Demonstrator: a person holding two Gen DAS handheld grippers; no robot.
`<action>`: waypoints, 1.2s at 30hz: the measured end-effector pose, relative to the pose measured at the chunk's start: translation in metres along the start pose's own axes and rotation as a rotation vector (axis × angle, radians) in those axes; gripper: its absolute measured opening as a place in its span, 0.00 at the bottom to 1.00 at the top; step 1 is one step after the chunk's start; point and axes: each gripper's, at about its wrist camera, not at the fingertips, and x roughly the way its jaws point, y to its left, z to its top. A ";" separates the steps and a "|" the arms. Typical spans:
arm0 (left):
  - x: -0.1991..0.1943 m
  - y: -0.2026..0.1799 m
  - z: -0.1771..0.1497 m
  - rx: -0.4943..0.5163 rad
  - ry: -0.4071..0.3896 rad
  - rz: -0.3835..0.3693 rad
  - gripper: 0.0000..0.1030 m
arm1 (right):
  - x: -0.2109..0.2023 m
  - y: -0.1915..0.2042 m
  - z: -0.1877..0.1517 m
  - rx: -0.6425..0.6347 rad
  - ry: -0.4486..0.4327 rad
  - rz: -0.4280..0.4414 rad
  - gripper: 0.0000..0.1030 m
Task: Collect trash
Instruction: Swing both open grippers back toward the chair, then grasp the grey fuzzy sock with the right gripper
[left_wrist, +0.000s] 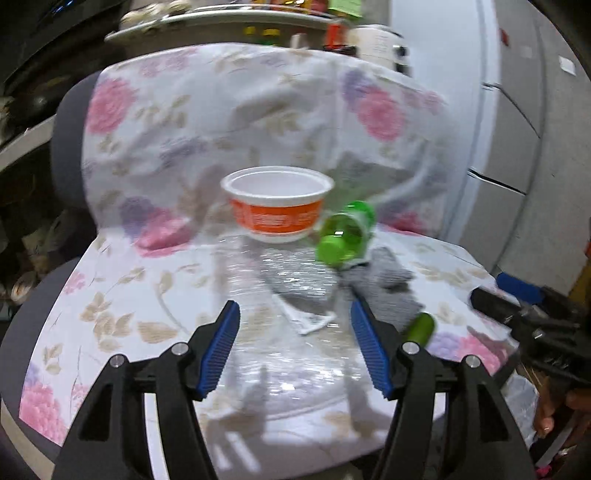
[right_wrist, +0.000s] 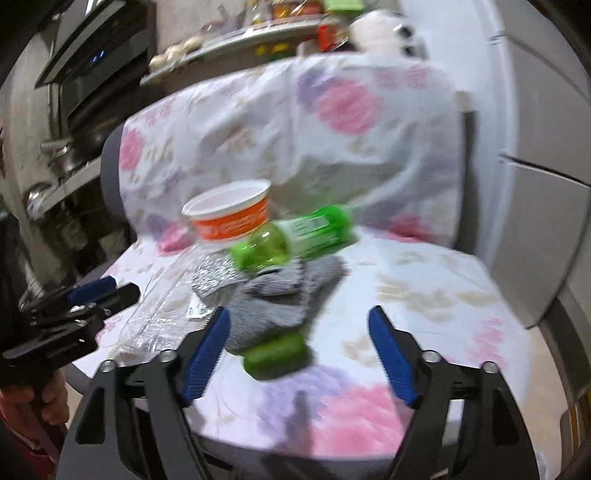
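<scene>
On a chair seat covered with a floral cloth (left_wrist: 129, 280) lie an orange-and-white cup (left_wrist: 277, 206), a green bottle (left_wrist: 345, 236) on its side, a grey cloth (left_wrist: 384, 288), clear plastic wrap (left_wrist: 295, 354) and a small green piece (left_wrist: 419, 328). My left gripper (left_wrist: 295, 317) is open above the plastic wrap. In the right wrist view my right gripper (right_wrist: 299, 321) is open, just above the small green piece (right_wrist: 277, 352) and grey cloth (right_wrist: 280, 295). The cup (right_wrist: 231, 214) and bottle (right_wrist: 291, 236) lie beyond. The left gripper (right_wrist: 99, 291) shows at the left edge.
The chair back, draped in the floral cloth (right_wrist: 295, 140), rises behind the trash. Cluttered shelves (right_wrist: 240, 33) stand behind it and dark shelves (left_wrist: 22, 110) at the left. White cabinet doors (left_wrist: 517, 129) are at the right. The right gripper (left_wrist: 517, 310) shows at the right edge.
</scene>
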 end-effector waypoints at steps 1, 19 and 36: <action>0.002 0.004 0.000 -0.010 0.004 0.004 0.59 | 0.012 0.002 0.002 0.004 0.026 0.014 0.80; 0.026 0.041 -0.005 -0.083 0.046 0.056 0.59 | 0.111 0.024 0.021 -0.043 0.194 0.003 0.54; 0.003 -0.060 -0.009 0.142 0.009 -0.209 0.59 | -0.067 -0.036 0.049 0.006 -0.224 -0.134 0.14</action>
